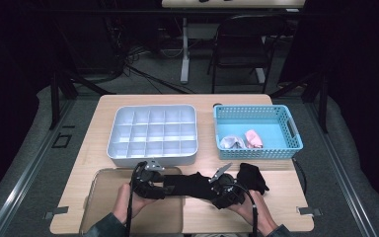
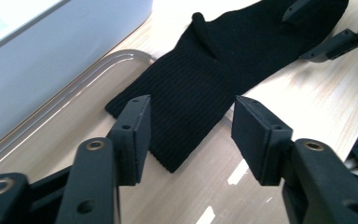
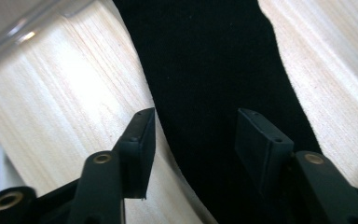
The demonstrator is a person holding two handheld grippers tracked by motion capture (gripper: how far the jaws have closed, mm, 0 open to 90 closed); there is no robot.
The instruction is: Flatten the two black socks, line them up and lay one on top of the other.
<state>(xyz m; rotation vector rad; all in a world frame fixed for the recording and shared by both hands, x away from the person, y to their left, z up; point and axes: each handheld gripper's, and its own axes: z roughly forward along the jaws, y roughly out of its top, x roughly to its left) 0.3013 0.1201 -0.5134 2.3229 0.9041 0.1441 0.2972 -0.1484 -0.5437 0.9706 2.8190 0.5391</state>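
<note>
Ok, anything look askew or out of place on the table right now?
Nothing damaged or spilled. The black sock lies flat, one end overlapping the clear tray. A second black sock sits bunched just beyond the right gripper.

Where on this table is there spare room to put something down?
Bare wood runs along the left edge beside the grey divided tray, and at the near right corner past the black sock. The middle front is crowded: another sock, both grippers, and a clear tray. The blue basket fills the far right.

Divided tray (image 1: 153, 129) sits left of basket (image 1: 256, 131) (sock (image 1: 192, 183) before both).
</note>
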